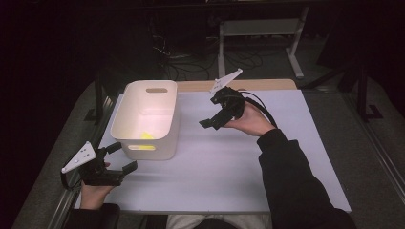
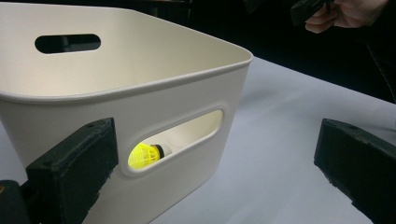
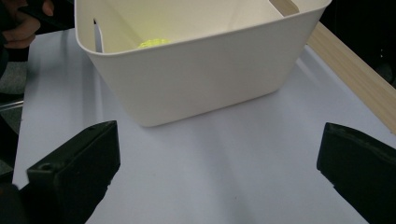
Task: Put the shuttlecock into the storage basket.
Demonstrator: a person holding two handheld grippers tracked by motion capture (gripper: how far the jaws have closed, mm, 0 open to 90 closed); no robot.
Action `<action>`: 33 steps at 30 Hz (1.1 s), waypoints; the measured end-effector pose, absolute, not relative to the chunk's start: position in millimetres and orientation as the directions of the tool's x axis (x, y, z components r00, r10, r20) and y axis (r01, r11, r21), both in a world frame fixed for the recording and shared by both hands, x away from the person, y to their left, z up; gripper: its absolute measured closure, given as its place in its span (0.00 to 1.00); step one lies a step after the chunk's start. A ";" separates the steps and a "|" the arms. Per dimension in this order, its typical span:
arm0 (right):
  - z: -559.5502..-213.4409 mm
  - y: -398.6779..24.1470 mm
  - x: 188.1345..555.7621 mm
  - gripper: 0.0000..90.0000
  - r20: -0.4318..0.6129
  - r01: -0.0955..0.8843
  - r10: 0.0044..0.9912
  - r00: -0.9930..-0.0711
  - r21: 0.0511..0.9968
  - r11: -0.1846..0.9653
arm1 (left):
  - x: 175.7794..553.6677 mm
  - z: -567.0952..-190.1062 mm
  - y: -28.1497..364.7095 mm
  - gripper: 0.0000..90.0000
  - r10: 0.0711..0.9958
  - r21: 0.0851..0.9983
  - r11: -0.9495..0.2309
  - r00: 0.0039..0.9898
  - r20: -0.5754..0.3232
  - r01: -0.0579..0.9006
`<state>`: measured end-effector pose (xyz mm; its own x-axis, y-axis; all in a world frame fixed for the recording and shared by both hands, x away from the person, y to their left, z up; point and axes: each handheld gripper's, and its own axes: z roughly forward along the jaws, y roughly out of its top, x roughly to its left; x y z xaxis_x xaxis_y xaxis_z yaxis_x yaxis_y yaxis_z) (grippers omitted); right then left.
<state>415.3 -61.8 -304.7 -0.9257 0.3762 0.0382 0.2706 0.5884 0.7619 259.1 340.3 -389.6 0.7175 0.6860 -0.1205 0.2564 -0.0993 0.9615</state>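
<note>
Dark floor and cables lie behind the white-topped bench [image 1: 267,157]. At its near left edge the left gripper [image 1: 118,159] rests low, jaws spread wide and empty, just beside the cream bin [image 1: 168,125]. Inside, by the near handle slot, lies a yellow shuttlecock [image 2: 145,155]. Right of the bin, the right gripper [image 1: 208,122] hovers, jaws wide, empty. Likely the drop is done; next, clear the rim. Open bench lies right.

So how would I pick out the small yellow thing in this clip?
Find the white bin at the left of the pale table. On its floor, against the wall nearest the person, lies a yellow shuttlecock, showing through that wall's handle slot. It is the one bright-coloured thing there.
</note>
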 end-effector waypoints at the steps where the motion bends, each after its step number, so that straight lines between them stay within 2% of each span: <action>1: -305.3 -63.0 415.0 0.00 0.038 0.269 0.376 -0.926 0.764 0.587 | 259.1 -389.6 340.3 0.00 0.686 0.961 -0.100 0.717 -0.120 0.256; 33: -322.8 -109.4 401.2 0.00 0.052 0.304 0.433 -0.900 0.787 0.537 | 259.4 -389.8 340.0 0.00 0.690 0.960 -0.100 0.714 -0.123 0.262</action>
<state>401.2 -109.4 -322.8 -0.8998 0.4332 0.0520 0.3042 0.5374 0.7866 259.4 340.0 -389.8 0.7137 0.6896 -0.1228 0.2617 -0.1000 0.9600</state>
